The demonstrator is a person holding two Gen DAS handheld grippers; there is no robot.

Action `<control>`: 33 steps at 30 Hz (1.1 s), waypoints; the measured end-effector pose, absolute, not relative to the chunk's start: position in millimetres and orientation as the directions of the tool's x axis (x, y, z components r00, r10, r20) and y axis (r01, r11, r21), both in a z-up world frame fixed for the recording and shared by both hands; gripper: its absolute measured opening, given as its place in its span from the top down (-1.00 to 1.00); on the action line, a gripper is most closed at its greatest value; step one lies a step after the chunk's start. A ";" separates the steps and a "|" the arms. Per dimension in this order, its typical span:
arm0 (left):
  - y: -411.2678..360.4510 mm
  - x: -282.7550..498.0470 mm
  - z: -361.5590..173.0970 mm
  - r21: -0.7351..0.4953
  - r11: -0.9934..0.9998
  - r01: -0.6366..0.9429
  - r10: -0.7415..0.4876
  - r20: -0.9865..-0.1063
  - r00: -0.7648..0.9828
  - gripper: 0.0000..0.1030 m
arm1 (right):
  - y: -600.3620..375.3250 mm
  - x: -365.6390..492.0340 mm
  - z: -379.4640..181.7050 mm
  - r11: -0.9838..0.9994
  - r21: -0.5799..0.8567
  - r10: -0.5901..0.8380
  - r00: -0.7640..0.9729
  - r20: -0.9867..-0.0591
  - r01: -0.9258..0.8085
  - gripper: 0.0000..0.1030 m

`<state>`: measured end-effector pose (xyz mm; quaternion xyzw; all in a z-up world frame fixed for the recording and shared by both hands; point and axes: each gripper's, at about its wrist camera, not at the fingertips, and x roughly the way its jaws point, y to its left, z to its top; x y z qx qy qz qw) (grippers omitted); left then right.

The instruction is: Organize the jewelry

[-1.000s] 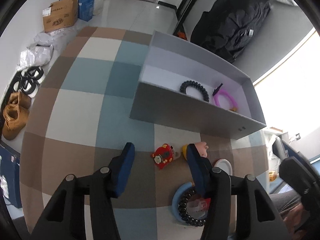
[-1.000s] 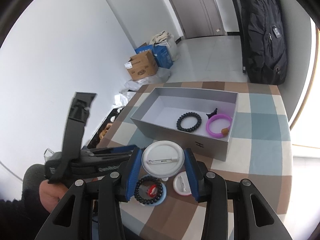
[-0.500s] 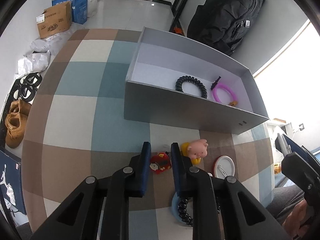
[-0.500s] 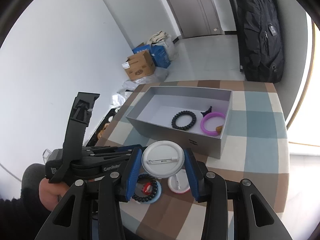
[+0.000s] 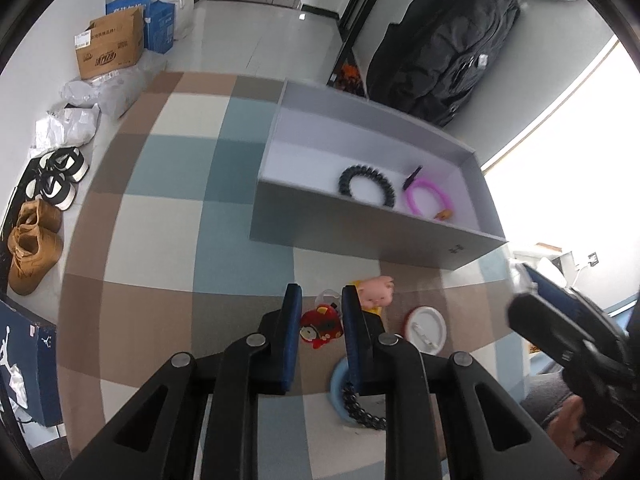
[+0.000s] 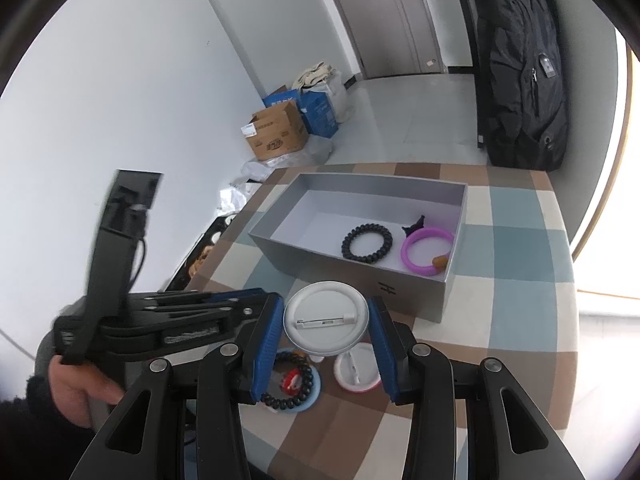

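**Spotter:** What worried you most right then?

**Me:** The left gripper. Its jaws were drawn in narrow on the small red cartoon charm, which sat low between the blue pads. The charm is lumpy and soft-looking, so I judged it could squirt out sideways on the lift and drop back onto the checked worktop. The pink pig figure lay just beside the right-hand pad, touching or nearly so, and I thought it might get dragged along.

**Spotter:** And your other hand?

**Me:** The right gripper held the big white round pin badge edge to edge, jaws about halfway, pin side facing me. A thin hard disc gripped on its rim can pivot or pop free, that was my fear. It hung above the smaller red-rimmed badge and the blue ring with the black bead bracelet.

**Spotter:** Where did it all need to go?

**Me:** Into the grey open box just beyond, where a black coil band and a purple bangle already lay.
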<state>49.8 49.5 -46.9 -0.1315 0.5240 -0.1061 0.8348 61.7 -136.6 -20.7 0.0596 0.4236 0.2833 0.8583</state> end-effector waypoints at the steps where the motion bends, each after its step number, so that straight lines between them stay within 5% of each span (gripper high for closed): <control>1: 49.7 48.1 -42.4 -0.338 0.940 0.044 -0.322 -0.840 0.437 0.70 | -136.7 61.4 -19.5 0.832 0.344 0.539 0.484 -0.689 -0.436 0.19; 17: 49.7 68.6 -3.1 -0.417 0.907 0.061 -0.385 -0.761 0.522 0.71 | -132.3 84.3 11.4 0.828 0.338 0.556 0.576 -0.599 -0.448 0.19; 33: 43.7 120.2 -10.9 -0.485 0.873 0.054 -0.446 -0.747 0.493 0.71 | -137.7 130.4 -6.0 0.858 0.345 0.511 0.574 -0.639 -0.380 0.19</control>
